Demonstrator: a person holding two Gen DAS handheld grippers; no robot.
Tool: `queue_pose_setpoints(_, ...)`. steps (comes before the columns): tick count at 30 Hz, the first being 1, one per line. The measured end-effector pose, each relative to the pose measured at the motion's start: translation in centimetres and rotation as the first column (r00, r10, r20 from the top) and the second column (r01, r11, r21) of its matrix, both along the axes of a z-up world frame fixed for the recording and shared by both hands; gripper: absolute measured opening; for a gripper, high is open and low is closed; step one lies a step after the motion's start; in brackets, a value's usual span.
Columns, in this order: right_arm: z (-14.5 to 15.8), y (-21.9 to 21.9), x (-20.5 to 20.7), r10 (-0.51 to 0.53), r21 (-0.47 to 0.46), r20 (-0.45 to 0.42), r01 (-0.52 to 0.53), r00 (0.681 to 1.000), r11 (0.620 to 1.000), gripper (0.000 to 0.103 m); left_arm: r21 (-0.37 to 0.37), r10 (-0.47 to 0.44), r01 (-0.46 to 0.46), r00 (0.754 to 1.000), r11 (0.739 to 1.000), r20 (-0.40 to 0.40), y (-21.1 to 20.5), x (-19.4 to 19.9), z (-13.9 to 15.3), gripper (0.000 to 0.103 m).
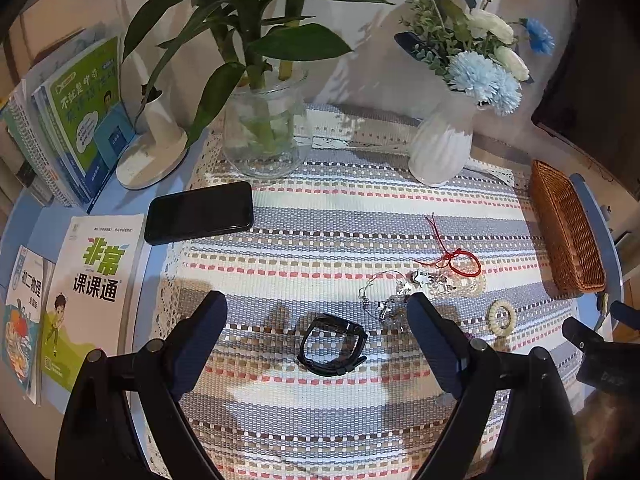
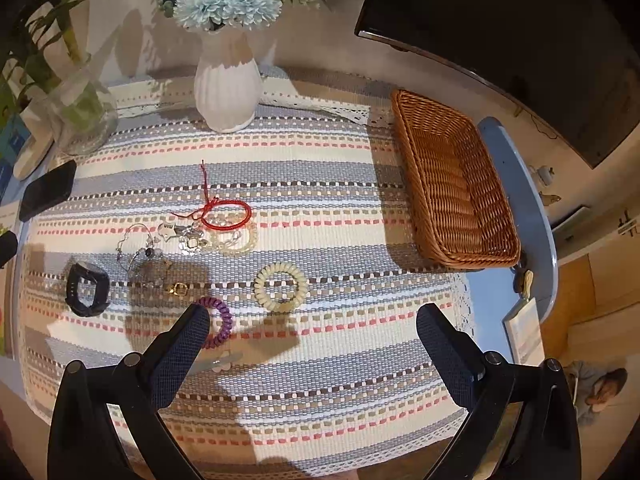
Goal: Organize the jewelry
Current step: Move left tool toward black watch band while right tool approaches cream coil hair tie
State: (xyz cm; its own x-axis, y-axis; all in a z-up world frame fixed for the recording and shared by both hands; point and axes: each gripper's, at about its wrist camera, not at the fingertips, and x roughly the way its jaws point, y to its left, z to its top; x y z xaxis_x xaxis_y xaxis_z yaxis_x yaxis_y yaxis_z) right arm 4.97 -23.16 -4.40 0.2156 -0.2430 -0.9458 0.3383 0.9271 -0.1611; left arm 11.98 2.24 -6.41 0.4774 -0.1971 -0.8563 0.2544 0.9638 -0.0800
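Jewelry lies on a striped woven cloth (image 2: 320, 360). A black wristband (image 1: 333, 345) (image 2: 87, 289) lies between my left gripper's (image 1: 317, 320) open, empty fingers. A red string bracelet (image 2: 224, 213) (image 1: 460, 261), a silver charm bracelet (image 2: 146, 246) (image 1: 394, 294), a pale bead bracelet (image 2: 236, 242), a cream coil hair tie (image 2: 281, 287) (image 1: 501, 317), a purple coil hair tie (image 2: 221, 320) and a small gold ring (image 2: 179, 289) lie nearby. My right gripper (image 2: 313, 326) is open and empty above the cloth, its left finger (image 2: 188, 336) beside the purple tie. An empty wicker basket (image 2: 452, 188) (image 1: 566, 226) stands at the right.
A white vase of flowers (image 2: 227, 80) (image 1: 442, 148) and a glass jar with a plant (image 1: 264, 132) stand at the back. A black phone (image 1: 199, 212), books (image 1: 94, 292) and a white lamp base (image 1: 154, 152) are at the left. A dark screen (image 2: 520, 40) stands behind the basket.
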Motion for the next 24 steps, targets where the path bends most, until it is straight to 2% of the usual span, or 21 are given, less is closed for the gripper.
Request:
queue_pose_setpoints(4,-0.2,-0.4,0.5,-0.015,0.012,-0.010,0.015,1.000,1.000,0.103,-0.011,0.009,-0.010,1.000,1.000,-0.022,0.2,0.4,-0.3,0.092)
queue_pose_setpoints(9,-1.0,-0.4,0.9,-0.018,-0.035,-0.040,0.017,0.999,0.999,0.102,0.053,0.028,-0.027,1.000,0.998,-0.005,-0.3,0.6,-0.6,0.090)
queue_pose_setpoints(24,-1.5,-1.9,0.5,-0.033,0.031,-0.033,0.034,0.999,0.999,0.102,0.017,0.032,-0.031,0.998,0.999,-0.049,0.2,0.3,-1.3,0.090)
